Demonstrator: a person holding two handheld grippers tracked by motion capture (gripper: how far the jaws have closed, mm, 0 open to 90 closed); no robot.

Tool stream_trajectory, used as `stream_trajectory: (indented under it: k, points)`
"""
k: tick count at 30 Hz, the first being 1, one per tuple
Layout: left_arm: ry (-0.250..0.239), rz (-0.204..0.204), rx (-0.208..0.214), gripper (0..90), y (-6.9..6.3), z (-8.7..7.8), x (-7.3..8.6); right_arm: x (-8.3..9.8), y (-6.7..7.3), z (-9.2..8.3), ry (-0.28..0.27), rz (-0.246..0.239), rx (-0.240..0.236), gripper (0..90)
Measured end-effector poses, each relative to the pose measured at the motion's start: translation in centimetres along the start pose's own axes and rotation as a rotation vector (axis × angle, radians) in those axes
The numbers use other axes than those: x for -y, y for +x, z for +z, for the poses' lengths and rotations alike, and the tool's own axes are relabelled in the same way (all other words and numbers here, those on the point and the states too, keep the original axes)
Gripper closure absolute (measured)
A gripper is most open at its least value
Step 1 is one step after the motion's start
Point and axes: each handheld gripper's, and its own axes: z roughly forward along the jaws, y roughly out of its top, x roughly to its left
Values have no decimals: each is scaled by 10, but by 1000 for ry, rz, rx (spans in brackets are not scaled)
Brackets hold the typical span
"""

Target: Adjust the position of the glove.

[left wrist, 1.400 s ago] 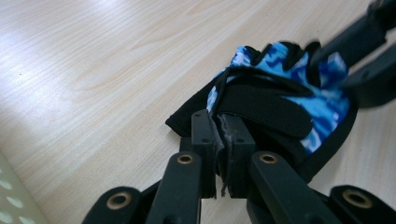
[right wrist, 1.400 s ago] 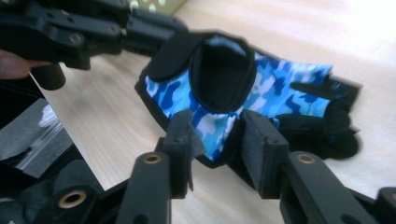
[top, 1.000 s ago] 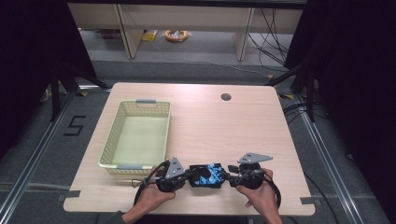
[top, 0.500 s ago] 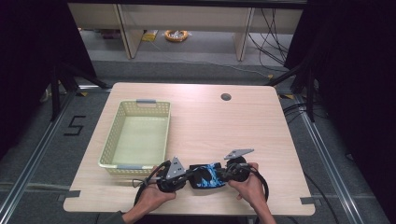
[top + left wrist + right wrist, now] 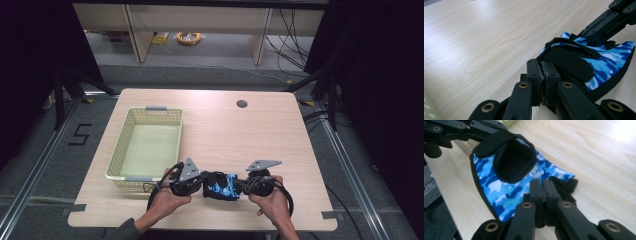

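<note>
Overhead light falls evenly on my tabletop (image 5: 225,125); surroundings beyond it are dark. High view is soft and slightly grainy. Strong glare washes out the tabletop's upper right corner in the right gripper view. Near linkages of my left tool (image 5: 541,75) are slightly blurred.

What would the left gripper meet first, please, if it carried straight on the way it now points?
Past the glove it grips, the left gripper would probably meet the right gripper, just across it.

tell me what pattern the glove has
Blue, white and light-blue camouflage with black trim on the glove, clearest in the right gripper view.
</note>
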Motion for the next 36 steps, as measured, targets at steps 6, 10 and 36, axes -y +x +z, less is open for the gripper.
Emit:
stream_trajectory:
  k: [6, 10, 36]
  points:
    - [7, -21, 7, 797, 4, 16, 13, 7, -8, 16, 37, -3, 11, 833]
    - [31, -9, 6, 745, 3, 12, 15, 11, -7, 20, 78, -6, 6, 778]
    - [100, -270, 53, 386, -21, 3, 18, 4, -17, 27, 96, 129, 90, 433]
